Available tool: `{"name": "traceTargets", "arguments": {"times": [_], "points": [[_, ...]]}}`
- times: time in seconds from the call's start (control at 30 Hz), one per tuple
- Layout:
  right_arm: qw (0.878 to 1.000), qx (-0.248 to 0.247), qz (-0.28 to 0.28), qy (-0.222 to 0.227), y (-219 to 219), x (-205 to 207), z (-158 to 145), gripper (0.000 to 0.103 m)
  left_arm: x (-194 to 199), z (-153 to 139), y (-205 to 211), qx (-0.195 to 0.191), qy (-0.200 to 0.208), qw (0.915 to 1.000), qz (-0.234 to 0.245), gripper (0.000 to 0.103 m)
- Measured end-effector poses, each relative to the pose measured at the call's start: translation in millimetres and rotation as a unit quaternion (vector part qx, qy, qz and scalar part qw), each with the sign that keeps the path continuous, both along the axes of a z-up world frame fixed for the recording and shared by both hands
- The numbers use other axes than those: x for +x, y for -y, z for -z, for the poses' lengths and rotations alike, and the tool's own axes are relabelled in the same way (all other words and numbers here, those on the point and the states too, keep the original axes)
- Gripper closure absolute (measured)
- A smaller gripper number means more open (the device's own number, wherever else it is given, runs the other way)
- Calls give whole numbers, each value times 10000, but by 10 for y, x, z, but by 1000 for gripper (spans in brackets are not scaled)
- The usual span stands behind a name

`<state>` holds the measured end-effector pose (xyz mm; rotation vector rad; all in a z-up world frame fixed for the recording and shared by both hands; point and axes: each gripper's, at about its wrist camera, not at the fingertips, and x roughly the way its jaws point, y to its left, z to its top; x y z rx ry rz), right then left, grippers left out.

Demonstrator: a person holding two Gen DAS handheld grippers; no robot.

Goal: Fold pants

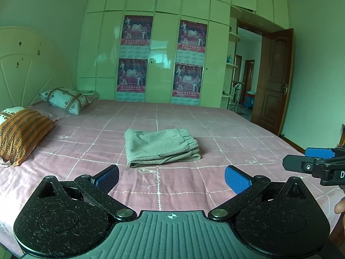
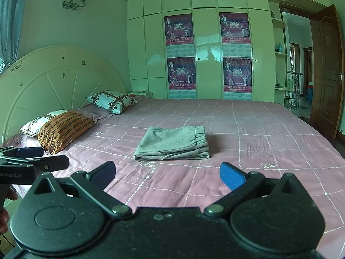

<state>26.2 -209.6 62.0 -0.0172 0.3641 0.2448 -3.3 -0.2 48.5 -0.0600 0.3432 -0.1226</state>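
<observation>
Two open tools (image 1: pixel 171 178) (image 2: pixel 167 175) face folded pants (image 1: pixel 162 147) on bed (image 1: pixel 237 129).

One folded pants (image 1: pixel 162 147) – three pillows (image 2: pixel 112 101) – four posters (image 1: pixel 137 30)

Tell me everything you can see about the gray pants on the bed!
The pants are gray and look soft, like sweatpants. They are folded into a neat flat rectangle of stacked layers, with the gathered stretchy waistband on the right side. They lie in the middle of the pink checked bedspread. Nothing else touches them; both grippers are open and away from them.
</observation>
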Motion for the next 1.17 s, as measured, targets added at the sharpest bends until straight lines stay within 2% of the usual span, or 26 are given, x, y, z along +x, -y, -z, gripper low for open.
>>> {"name": "traceTargets", "arguments": {"times": [0.6,0.87,1.17], "points": [[10000,-16,64,58,-21,-39,-26,6,-28,-14,31,-5,74,10000,3,0],[10000,-24,64,49,-26,-42,-29,6,-30,-8,69,278,246,9993,-87,0],[9999,-45,91,46,-3,-52,-37,6,-52,-39,70,264,256,9993,-83,0]]}}
